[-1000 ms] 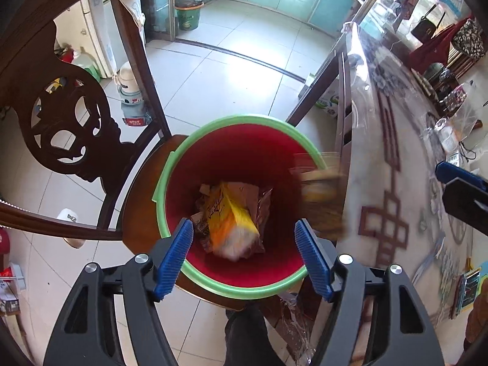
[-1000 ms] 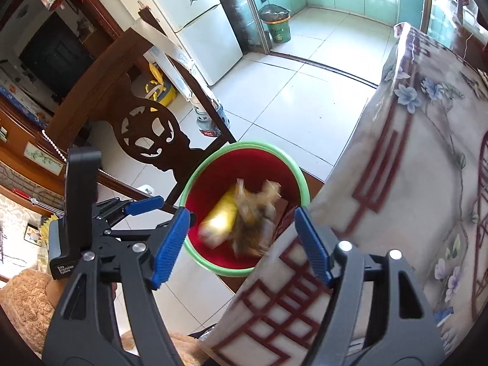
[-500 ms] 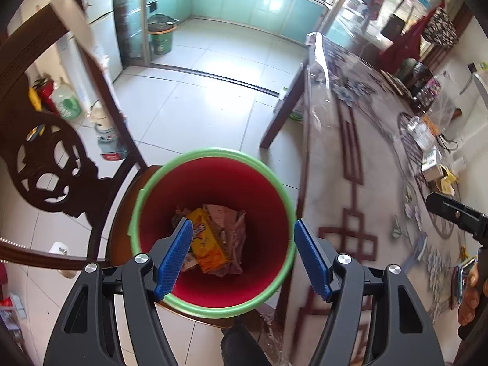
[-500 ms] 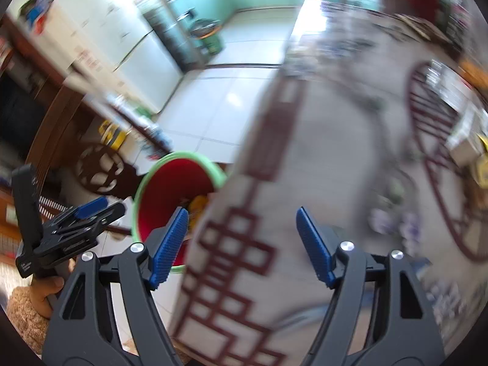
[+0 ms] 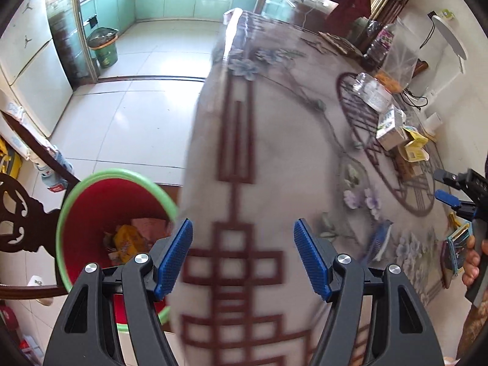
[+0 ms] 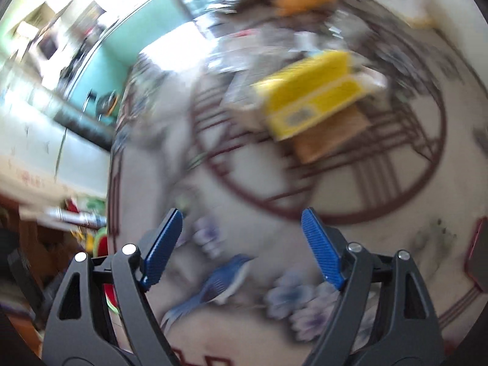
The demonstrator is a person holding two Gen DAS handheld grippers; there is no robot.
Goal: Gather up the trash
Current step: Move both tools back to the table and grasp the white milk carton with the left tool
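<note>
Jaws of both grippers empty, apart

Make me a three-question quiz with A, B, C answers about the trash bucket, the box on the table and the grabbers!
1. Where is the bucket?
A. On the table
B. Beside the table, lower down
C. In the kitchen doorway

2. What colour is the bucket's rim?
A. Green
B. Blue
C. White

3. How is the right gripper?
A. Shut on the yellow box
B. Shut on a bag
C. Open, holding nothing

Answers:
1. B: the left wrist view shows it past the table's edge, on a chair.
2. A: a green ring runs round the red inside, where wrappers lie.
3. C: its jaws have just been opening and nothing sits between them; the yellow box lies farther off on the table.
</note>
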